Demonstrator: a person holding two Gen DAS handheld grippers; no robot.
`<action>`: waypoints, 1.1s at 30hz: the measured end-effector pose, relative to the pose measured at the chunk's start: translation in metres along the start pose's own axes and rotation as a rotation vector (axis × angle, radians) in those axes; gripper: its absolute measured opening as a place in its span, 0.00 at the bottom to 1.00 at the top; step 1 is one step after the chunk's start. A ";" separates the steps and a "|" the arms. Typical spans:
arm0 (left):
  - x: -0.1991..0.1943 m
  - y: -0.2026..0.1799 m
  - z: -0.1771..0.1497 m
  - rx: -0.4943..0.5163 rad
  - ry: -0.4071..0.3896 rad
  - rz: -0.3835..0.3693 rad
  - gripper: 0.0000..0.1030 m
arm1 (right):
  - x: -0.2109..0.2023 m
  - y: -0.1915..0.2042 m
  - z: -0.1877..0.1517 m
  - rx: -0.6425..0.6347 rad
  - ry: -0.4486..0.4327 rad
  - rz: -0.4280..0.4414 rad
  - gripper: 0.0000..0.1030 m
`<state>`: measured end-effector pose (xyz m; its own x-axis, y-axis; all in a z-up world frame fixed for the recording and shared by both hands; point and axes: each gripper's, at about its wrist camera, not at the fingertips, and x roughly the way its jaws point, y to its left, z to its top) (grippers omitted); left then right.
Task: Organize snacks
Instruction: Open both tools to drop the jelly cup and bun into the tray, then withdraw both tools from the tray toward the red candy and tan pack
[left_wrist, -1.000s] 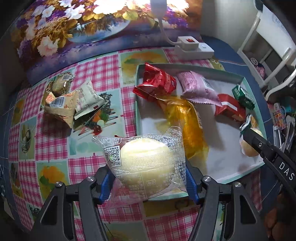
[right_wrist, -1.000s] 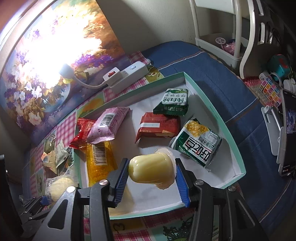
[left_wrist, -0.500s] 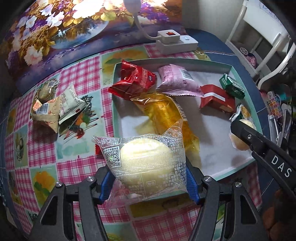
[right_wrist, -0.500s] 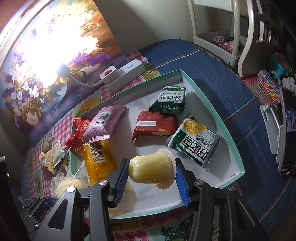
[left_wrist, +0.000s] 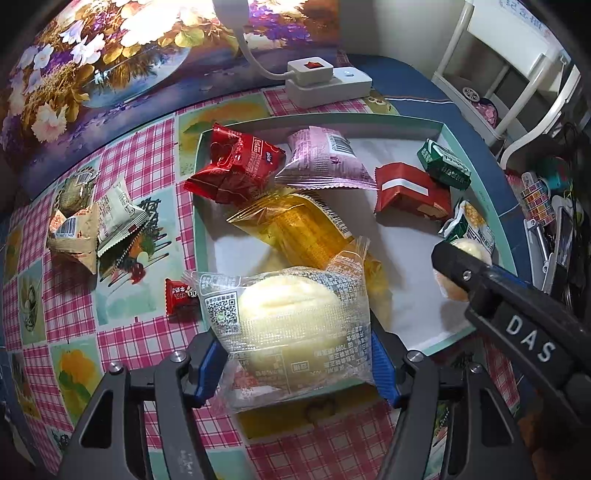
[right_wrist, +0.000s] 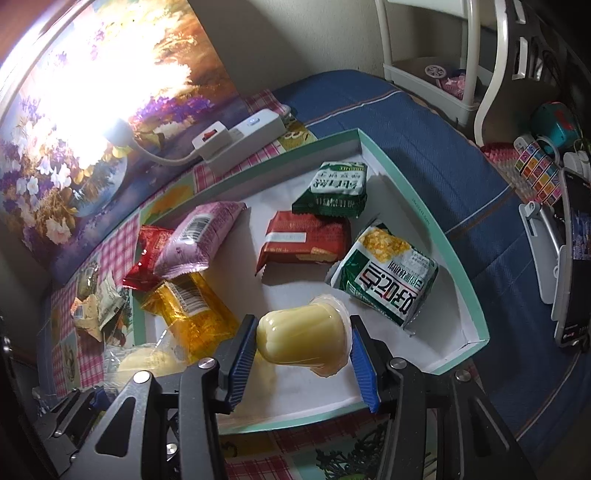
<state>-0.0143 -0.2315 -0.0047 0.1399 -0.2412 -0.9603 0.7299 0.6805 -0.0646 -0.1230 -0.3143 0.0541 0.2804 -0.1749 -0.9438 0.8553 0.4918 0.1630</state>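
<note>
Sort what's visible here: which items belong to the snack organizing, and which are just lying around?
Part of the job:
- wrapped bun in left gripper
- jelly cup in right gripper
- tray
- packets on cloth

Just lying about:
- power strip
- flower painting
- white rack

The bun wrapper (left_wrist: 295, 317) is clear, crinkly plastic film with a glossy sheen. The jelly cup (right_wrist: 303, 338) is smooth, shiny translucent plastic. The amber packet (left_wrist: 295, 229) is glossy see-through film, while the pink packet (right_wrist: 197, 236) looks matt. The tray (right_wrist: 443, 258) looks like cardboard, its floor plain matt white. The tablecloth (left_wrist: 122, 173) is smooth, slightly shiny printed vinyl. The gripper pads (right_wrist: 240, 358) are ribbed blue plastic on matt black frames with bright metal screws. The blue cloth (right_wrist: 406, 122) is woven and matt.
</note>
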 end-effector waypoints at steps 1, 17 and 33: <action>0.000 0.000 0.000 -0.001 0.002 -0.002 0.67 | 0.000 0.000 0.000 0.000 0.001 -0.001 0.51; -0.006 -0.003 0.001 0.010 -0.009 -0.014 0.81 | -0.009 -0.001 0.004 0.006 -0.038 -0.002 0.51; -0.019 0.001 0.003 -0.005 -0.056 -0.021 0.91 | -0.014 -0.001 0.005 0.005 -0.054 0.001 0.51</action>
<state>-0.0146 -0.2282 0.0145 0.1622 -0.2938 -0.9420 0.7297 0.6783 -0.0858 -0.1257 -0.3169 0.0684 0.3036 -0.2201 -0.9270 0.8572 0.4879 0.1649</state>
